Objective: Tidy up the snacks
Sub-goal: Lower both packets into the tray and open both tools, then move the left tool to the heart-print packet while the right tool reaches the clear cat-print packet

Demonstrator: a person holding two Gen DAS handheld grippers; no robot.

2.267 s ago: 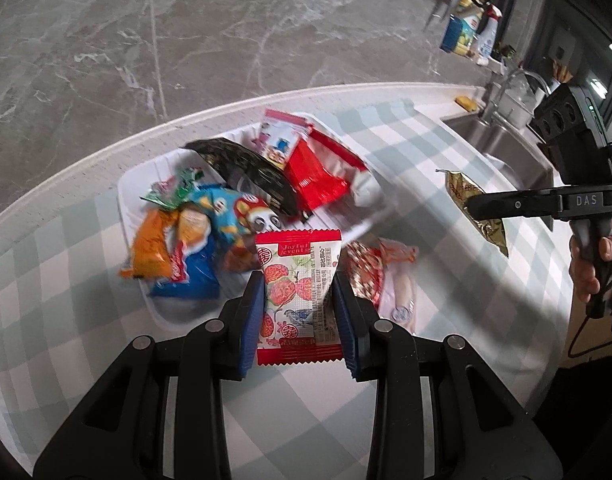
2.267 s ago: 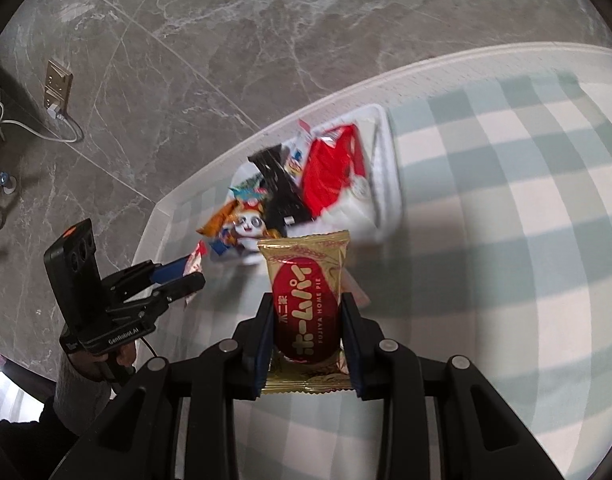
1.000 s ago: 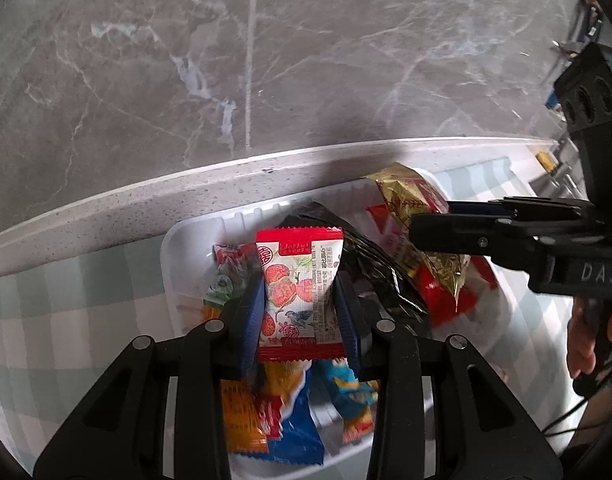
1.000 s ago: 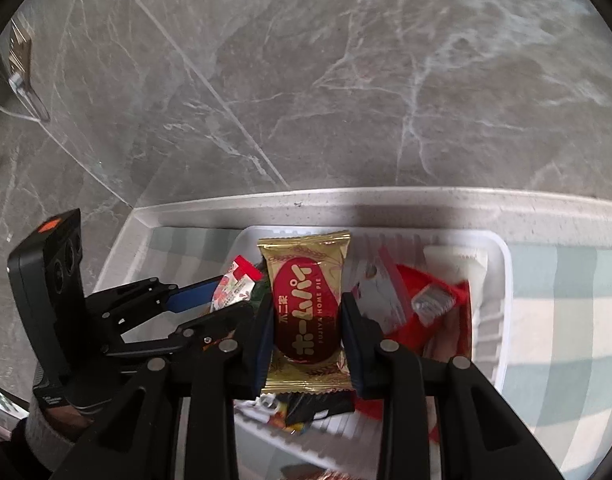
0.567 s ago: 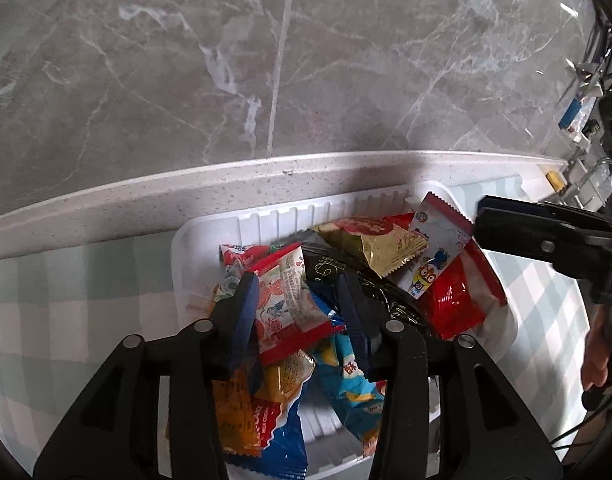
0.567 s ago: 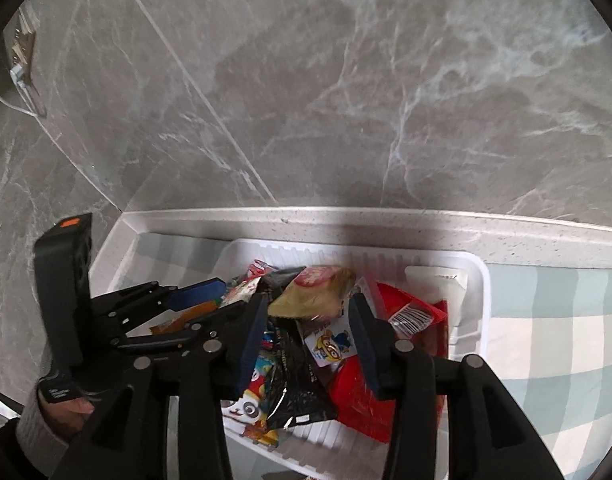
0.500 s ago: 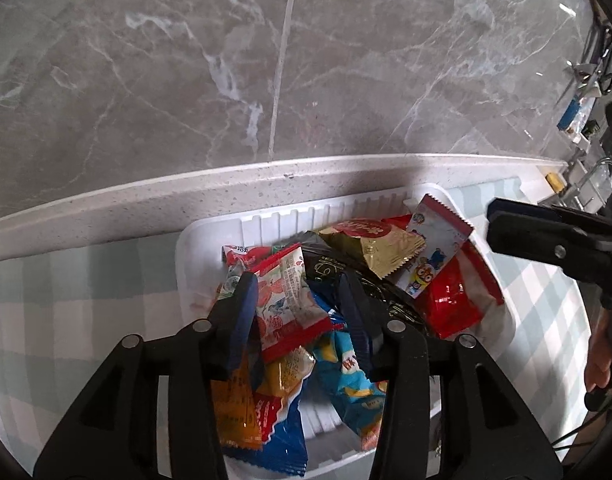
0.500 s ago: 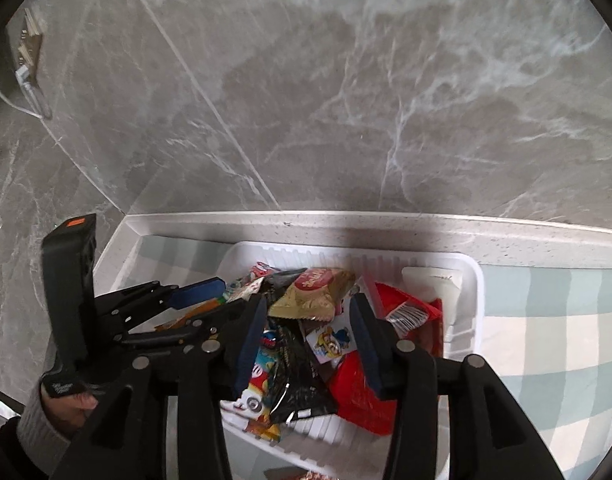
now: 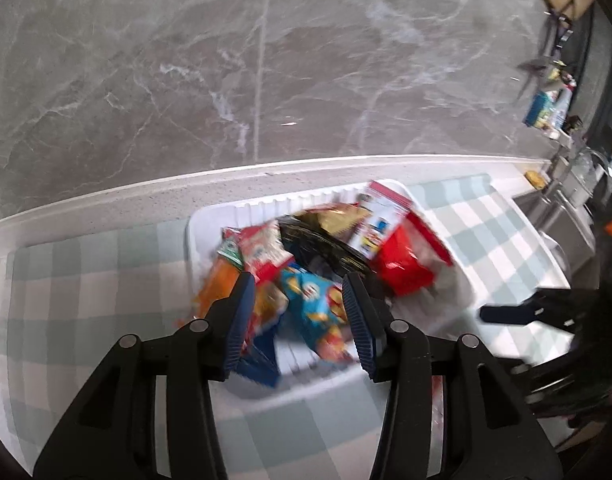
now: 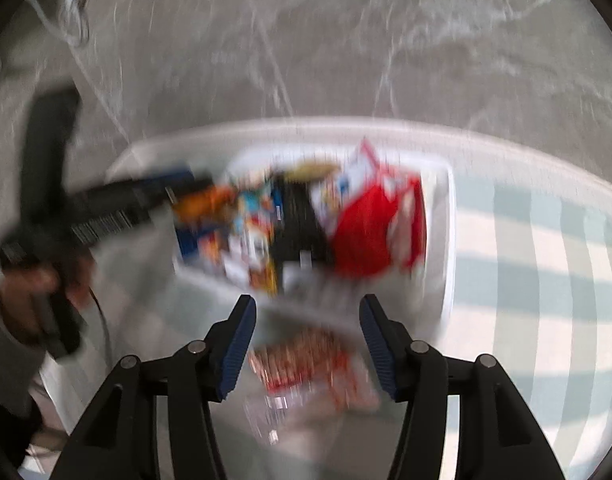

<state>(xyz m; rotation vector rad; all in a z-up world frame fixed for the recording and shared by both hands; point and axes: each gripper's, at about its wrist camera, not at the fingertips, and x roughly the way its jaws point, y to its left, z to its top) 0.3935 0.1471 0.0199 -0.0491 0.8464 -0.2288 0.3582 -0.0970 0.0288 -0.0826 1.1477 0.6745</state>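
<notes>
Checked cloth point(image 9: 86, 272) bears white tray point(image 9: 210, 216) — snack packets point(image 9: 317, 300) piled inside.

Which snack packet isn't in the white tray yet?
The red-patterned clear packet, lying on the checked cloth in front of the white tray, below the right tool. Every other snack is piled inside the tray.

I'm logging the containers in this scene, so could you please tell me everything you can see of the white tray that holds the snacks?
The white tray is a shallow rectangular bin, apparently plastic, with rounded corners and ribbed walls. It rests flat on the green-and-white checked cloth near the pale counter ledge. Snack packets fill it in a loose heap, among them a red bag, a black packet and a blue packet. Neither gripper touches it.
</notes>
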